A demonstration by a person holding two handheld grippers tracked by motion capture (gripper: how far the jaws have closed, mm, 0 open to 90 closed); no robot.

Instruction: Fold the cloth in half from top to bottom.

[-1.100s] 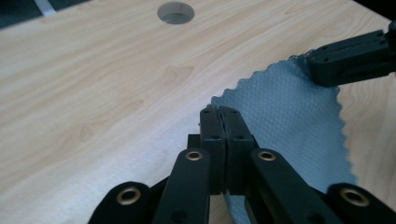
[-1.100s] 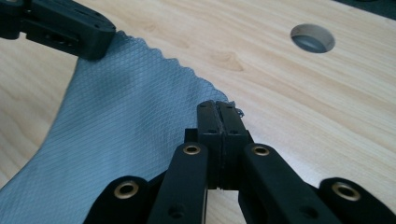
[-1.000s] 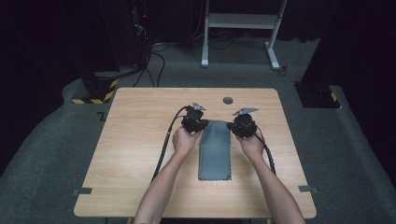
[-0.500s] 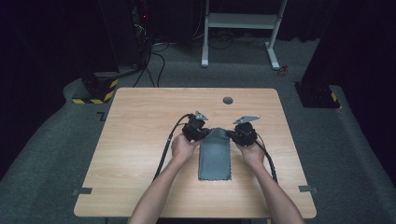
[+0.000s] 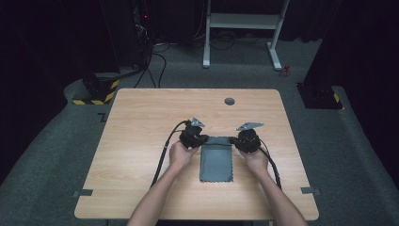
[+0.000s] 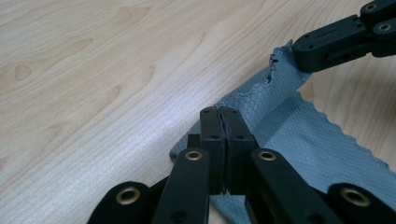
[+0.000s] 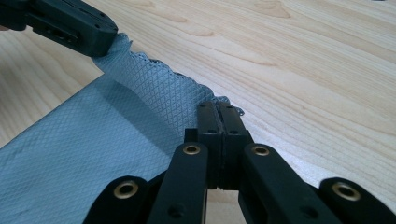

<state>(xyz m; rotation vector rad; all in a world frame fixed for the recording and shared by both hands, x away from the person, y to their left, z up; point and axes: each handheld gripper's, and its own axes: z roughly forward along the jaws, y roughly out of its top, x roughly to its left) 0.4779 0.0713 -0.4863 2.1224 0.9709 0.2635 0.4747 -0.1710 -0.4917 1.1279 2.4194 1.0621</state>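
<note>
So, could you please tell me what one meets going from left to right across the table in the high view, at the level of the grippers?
Bare table → left gripper → grey cloth → right gripper → bare table again.

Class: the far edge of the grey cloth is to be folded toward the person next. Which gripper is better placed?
Neither: left gripper and right gripper each pinch a far corner of the cloth, so both should move together.
</note>
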